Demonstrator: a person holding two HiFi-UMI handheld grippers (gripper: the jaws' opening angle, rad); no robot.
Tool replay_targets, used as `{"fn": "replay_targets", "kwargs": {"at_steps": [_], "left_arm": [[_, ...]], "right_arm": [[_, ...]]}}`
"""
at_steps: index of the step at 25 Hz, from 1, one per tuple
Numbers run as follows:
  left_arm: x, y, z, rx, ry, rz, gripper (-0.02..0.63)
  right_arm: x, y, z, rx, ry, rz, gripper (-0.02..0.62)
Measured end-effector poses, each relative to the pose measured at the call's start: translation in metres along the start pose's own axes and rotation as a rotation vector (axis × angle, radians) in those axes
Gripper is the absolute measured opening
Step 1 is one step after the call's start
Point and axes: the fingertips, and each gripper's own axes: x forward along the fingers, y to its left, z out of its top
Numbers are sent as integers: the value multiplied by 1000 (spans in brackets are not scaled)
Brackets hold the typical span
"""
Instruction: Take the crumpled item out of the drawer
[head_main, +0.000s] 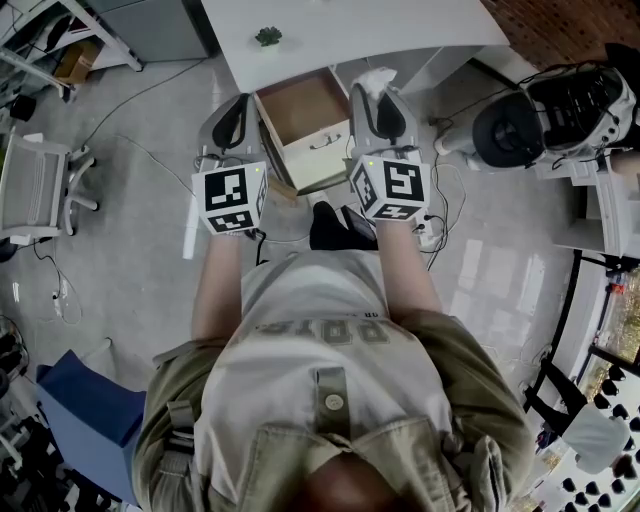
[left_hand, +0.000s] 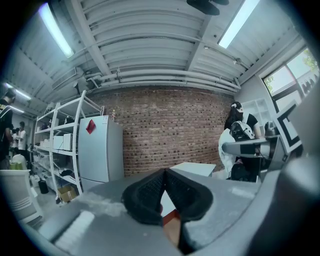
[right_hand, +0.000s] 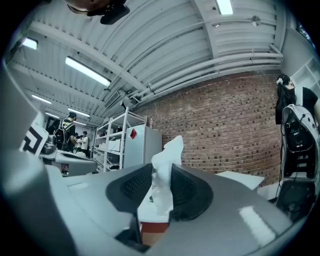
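- Gripping the crumpled paper (right_hand: 165, 165), the right gripper (right_hand: 161, 190) had both pads pinched on it; the paper stood up between them, out of the open drawer (head_main: 322, 160) and just right of it.
- The left gripper (left_hand: 165, 192) was closed on nothing, left of the drawer.
- I judged the paper light and thinly caught, so the carry wanted a steady pinch and a slow hand.
- A white desk (head_main: 400, 25) with a small plant (head_main: 268, 37) lay ahead and an office chair (head_main: 40, 185) far left. I saw nothing in the way.
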Motion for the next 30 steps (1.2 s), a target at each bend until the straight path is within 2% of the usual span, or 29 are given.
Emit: {"fn": "replay_targets", "kwargs": {"at_steps": [6,9,30], "left_arm": [[6,14,-1,0,5,9,6],[7,13,-1,-1,6,9,6],[10,6,-7,-15,21,-2,6]], "right_arm": [[12,5,0,-17,4,-3,107],[13,5,-5,-53,37,-8,80],[8,-1,-7,-50,40,4,75]]}}
